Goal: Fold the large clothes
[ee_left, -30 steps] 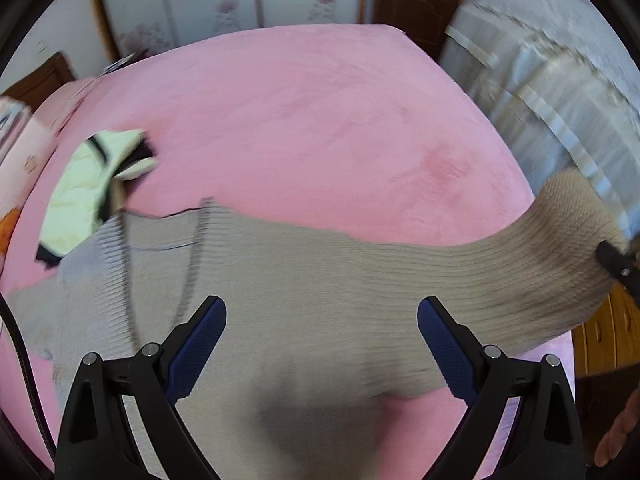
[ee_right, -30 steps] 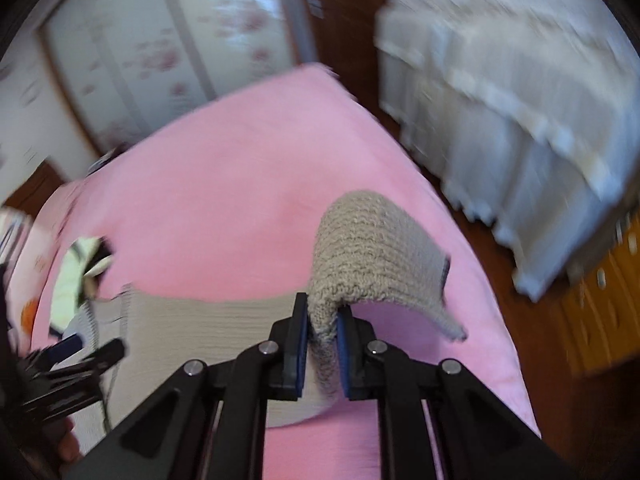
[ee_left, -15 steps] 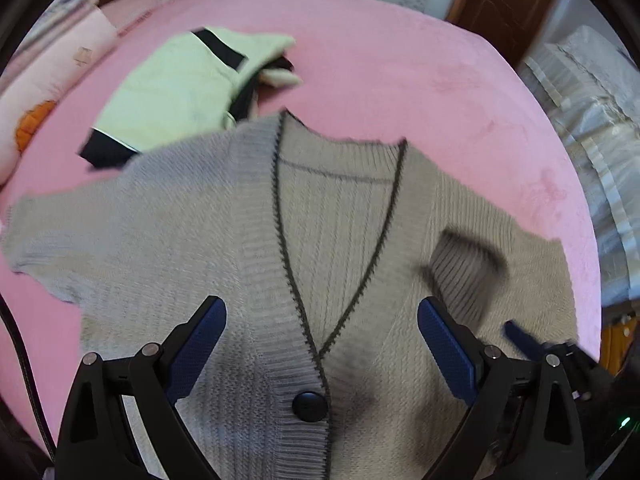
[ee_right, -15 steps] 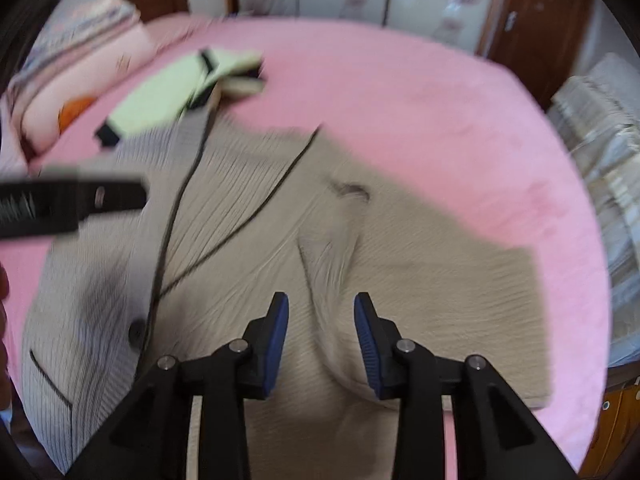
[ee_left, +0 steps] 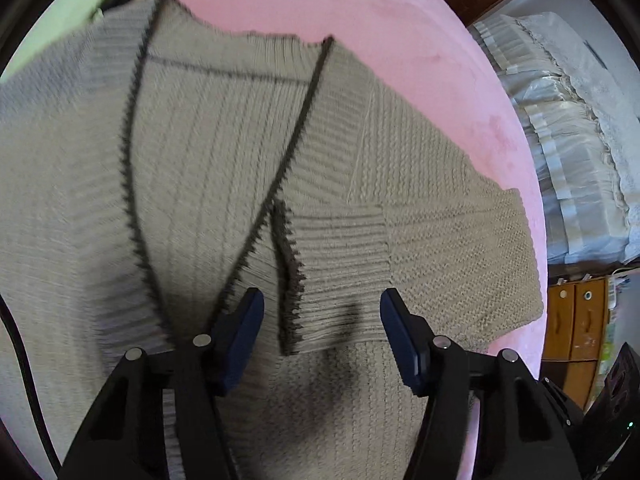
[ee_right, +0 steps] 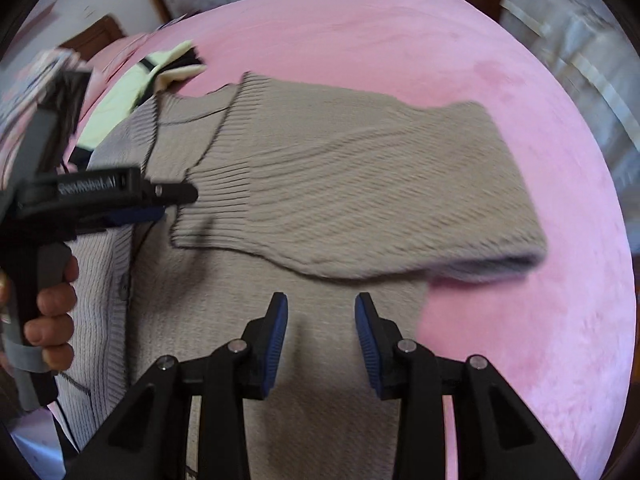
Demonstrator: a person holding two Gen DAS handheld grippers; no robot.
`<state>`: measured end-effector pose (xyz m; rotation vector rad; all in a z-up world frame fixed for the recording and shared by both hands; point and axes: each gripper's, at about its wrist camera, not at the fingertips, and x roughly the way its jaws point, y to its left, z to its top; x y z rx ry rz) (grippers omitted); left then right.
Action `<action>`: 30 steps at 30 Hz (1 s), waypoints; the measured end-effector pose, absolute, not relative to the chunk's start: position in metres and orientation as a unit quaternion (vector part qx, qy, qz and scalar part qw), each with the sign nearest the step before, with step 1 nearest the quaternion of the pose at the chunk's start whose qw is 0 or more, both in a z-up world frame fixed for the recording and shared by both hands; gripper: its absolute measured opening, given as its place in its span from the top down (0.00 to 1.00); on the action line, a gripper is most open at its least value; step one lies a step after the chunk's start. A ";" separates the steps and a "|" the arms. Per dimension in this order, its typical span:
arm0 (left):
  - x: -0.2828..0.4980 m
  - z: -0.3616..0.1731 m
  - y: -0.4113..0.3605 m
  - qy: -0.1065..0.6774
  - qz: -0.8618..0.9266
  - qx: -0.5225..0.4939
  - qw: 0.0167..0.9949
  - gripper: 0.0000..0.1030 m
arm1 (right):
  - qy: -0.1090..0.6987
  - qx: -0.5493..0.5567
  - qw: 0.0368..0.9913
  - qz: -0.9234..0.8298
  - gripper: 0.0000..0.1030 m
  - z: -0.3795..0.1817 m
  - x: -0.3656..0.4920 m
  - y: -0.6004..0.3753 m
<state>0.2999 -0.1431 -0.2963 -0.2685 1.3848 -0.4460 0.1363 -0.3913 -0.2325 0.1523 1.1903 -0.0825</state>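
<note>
While left gripper (ee_left: 322, 336) narrows (nothing clasped), ribbed beige cardigan (ee_right: 360, 184), sleeve folded, right gripper (ee_right: 321, 340) parted.

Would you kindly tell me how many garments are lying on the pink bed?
2: the beige cardigan spread across the middle, and a pale green garment at its far left, by the collar. Others may lie outside the views.

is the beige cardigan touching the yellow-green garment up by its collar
Touching: the right wrist view shows the cardigan's shoulder lying over the edge of the yellow-green garment.
</note>
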 end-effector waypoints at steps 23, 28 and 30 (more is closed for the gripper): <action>0.294 -0.178 -0.223 0.519 -0.216 -0.051 0.825 0.94 | 0.542 0.227 0.801 -0.115 0.47 -0.269 0.127 -0.476; 0.303 -0.114 -0.195 0.453 -0.212 -0.047 0.865 0.94 | 0.518 0.260 0.803 -0.139 0.46 -0.276 0.147 -0.487; 0.310 -0.109 -0.182 0.440 -0.189 -0.032 0.878 0.94 | 0.516 0.225 0.811 -0.158 0.53 -0.274 0.158 -0.481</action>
